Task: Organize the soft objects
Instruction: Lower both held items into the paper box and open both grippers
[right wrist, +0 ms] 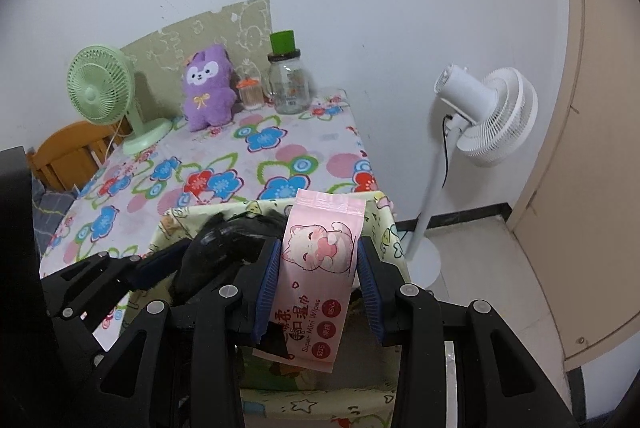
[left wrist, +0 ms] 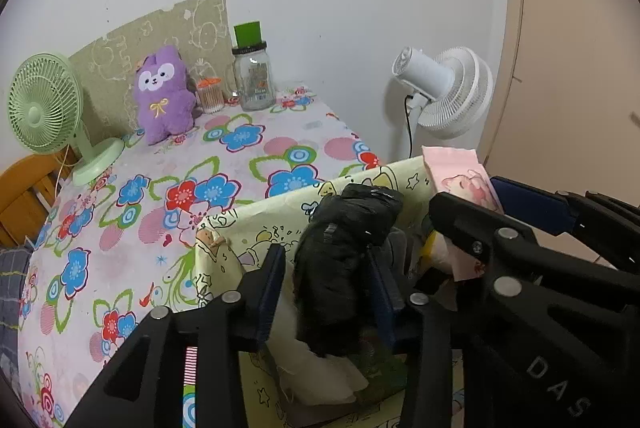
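**Wipes and black bundle over the fabric bin**

The right tongs [right wrist: 318,268] grip a pink pack [right wrist: 320,268] printed "Super Mini Wipes" with a cartoon cat. The left tongs [left wrist: 326,276] stand part open around a black soft bundle [left wrist: 344,260], pads barely off it. Both hang over the yellow cartoon bin [left wrist: 256,228] at the near right of the floral surface [left wrist: 168,187].

Glossy plastic wipes pack [right wrist: 320,268], fuzzy plush toy [left wrist: 164,91]
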Motion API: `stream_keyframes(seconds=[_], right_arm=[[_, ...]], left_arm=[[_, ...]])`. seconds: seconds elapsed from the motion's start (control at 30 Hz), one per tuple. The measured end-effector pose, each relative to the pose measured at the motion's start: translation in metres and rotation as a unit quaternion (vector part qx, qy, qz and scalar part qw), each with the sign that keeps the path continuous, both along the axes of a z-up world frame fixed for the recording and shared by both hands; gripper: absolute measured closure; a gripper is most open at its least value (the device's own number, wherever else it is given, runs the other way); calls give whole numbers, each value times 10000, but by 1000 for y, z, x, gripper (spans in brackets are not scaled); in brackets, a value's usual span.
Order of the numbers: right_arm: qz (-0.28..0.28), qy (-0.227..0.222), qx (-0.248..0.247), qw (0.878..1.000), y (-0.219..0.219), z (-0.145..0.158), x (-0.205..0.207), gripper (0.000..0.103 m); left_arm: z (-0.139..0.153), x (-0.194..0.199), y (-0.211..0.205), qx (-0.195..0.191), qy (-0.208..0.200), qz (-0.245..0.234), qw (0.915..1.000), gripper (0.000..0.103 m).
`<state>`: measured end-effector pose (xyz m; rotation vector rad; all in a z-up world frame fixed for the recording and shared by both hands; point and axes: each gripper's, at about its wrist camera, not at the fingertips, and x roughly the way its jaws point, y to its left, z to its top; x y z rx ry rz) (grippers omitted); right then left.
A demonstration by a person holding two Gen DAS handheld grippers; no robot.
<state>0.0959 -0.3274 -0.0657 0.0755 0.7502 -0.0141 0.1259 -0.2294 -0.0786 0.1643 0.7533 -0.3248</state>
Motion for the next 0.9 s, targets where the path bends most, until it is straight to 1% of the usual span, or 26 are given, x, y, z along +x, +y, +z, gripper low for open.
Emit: stream_keyframes(seconds=[0.03, 0.1, 0.23, 0.43, 0.67, 0.77, 0.8, 0.83, 0.9], right_arm=[[-5, 10, 9, 10000, -1, -1, 1, 62], [-19, 23, 19, 10000, -2, -2, 3, 62], [8, 75, 47, 10000, -1, -7, 5, 62], [132, 187, 99, 9997, 5, -15, 11, 61], [165, 258, 196, 9993, 11, -21, 13, 60], [115, 220, 169, 9995, 13, -19, 11, 57], [92, 194, 161, 9996, 14, -18, 10, 52], [50, 174, 177, 9997, 14, -17, 9, 41], [-18, 57, 184, 9998, 15, -14, 4, 32]], left_arm=[[0, 0, 0, 9, 7, -10, 10000, 44], [1, -2, -1, 54, -56, -19, 10000, 34], [3, -4, 0, 131, -185, -13, 9997, 23], [3, -5, 3, 295, -249, 21, 9993, 16], [0, -6, 11, 391, -192, 87, 9990, 15], [1, -7, 14, 380, -166, 115, 9991, 14], [2, -7, 15, 358, -166, 116, 9992, 14], [3, -8, 18, 315, -169, 120, 9993, 13], [6, -9, 22, 249, -171, 144, 9994, 12]])
